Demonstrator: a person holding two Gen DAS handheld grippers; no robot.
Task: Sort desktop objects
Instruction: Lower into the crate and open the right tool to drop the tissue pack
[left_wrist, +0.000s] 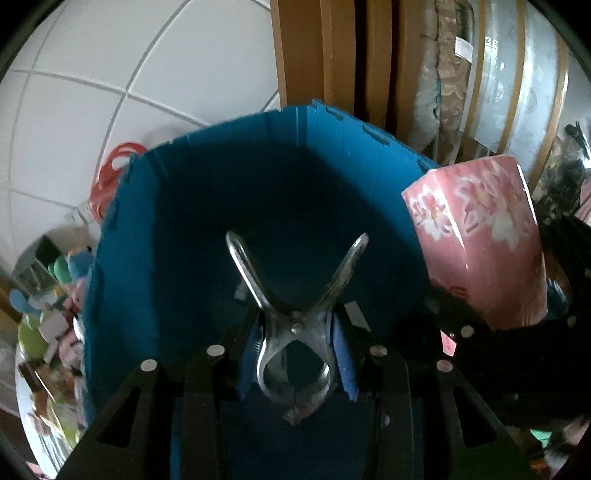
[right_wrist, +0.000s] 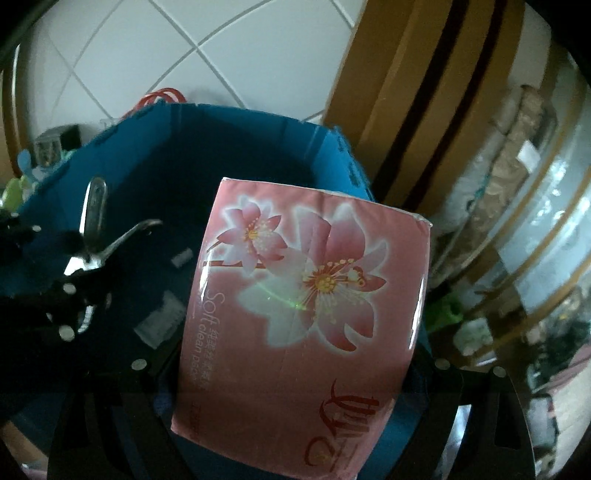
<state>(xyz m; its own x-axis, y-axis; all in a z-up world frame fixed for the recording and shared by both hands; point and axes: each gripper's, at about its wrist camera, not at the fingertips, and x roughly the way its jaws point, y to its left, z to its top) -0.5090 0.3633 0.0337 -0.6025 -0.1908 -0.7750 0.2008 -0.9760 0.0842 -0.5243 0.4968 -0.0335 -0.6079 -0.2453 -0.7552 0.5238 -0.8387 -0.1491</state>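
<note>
My left gripper (left_wrist: 295, 358) is shut on a large metal spring clip (left_wrist: 295, 317), whose two handles point forward over the open blue box (left_wrist: 207, 177). The clip and left gripper also show in the right wrist view (right_wrist: 96, 236), above the box's left part. My right gripper (right_wrist: 295, 398) is shut on a pink tissue pack with a flower print (right_wrist: 306, 306), held over the blue box (right_wrist: 229, 125). In the left wrist view the tissue pack (left_wrist: 480, 240) is at the box's right edge.
White tiled wall (left_wrist: 110, 92) stands behind the box. Wooden boards (left_wrist: 332, 55) and rolled bedding (left_wrist: 443, 92) are at the back right. Colourful clutter (left_wrist: 48, 314) lies left of the box, with a red cord (left_wrist: 114, 166) behind it.
</note>
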